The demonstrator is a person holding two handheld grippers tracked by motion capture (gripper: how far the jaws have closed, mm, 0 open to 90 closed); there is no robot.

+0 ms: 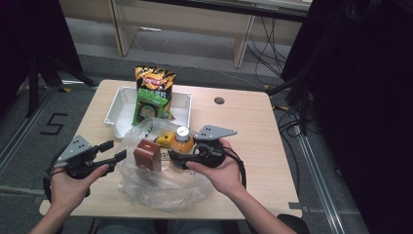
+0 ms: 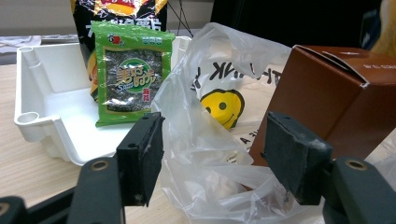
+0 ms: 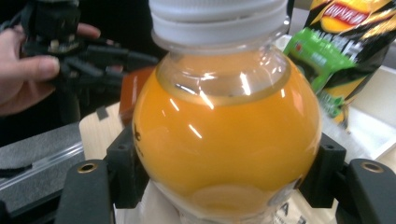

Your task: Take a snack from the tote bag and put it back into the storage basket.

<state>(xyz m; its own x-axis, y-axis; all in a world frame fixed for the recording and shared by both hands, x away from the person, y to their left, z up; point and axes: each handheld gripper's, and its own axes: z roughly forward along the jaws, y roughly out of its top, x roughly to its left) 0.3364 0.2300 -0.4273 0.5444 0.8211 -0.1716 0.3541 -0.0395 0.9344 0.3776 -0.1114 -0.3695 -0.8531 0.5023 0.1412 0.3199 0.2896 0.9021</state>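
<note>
Unpacking step: right gripper (image 3: 219, 186) clamped on juice bottle (image 3: 224, 135), lifting from plastic bag (image 1: 160, 187); left gripper (image 2: 219, 158) apart, empty. Next: carry bottle far-left to white tray (image 1: 117, 105).

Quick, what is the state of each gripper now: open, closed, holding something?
Left gripper: jaws open, holding nothing; clear plastic bag lies between them.
Right gripper: jaws closed on the orange juice bottle.

High view overhead facing forward-down, both claw views low and close, all sharing the white tray (image 1: 114, 111).
</note>
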